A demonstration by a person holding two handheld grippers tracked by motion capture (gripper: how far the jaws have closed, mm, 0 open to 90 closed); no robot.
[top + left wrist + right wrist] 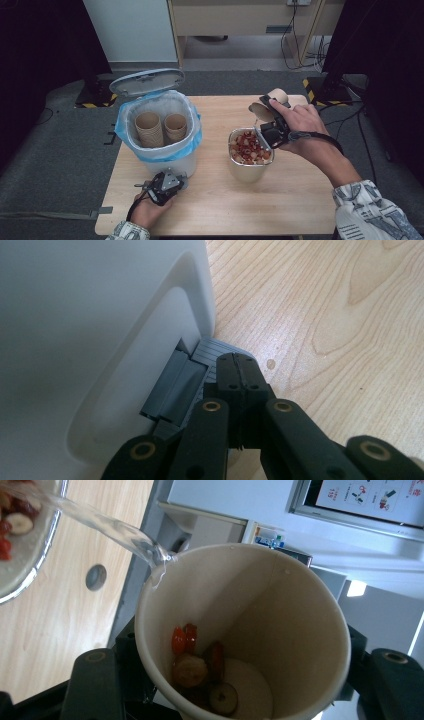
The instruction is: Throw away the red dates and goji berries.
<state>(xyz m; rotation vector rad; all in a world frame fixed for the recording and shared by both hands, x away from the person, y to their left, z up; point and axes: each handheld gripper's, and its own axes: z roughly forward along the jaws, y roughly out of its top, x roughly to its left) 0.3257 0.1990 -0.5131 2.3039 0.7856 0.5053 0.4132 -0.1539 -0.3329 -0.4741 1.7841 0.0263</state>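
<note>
A white pedal bin (175,162) with a blue bag liner stands at the table's left, its lid (147,81) raised. Two stacks of paper cups (150,127) sit inside. My left gripper (239,365) is shut with nothing between its jaws, and its tips rest on the bin's grey pedal (205,351); it lies at the bin's foot (179,179). My right gripper (270,117) is shut on a paper cup (267,102), tilted over a metal container (247,170) of red and pale fruit pieces. Water (105,525) streams from the cup's rim (240,630); a few pieces cling inside.
The wooden table (300,200) has bare room at the front and right. The metal container's rim (40,555) is at the upper left of the right gripper view. Dark stands and cables (320,60) lie on the floor beyond the table.
</note>
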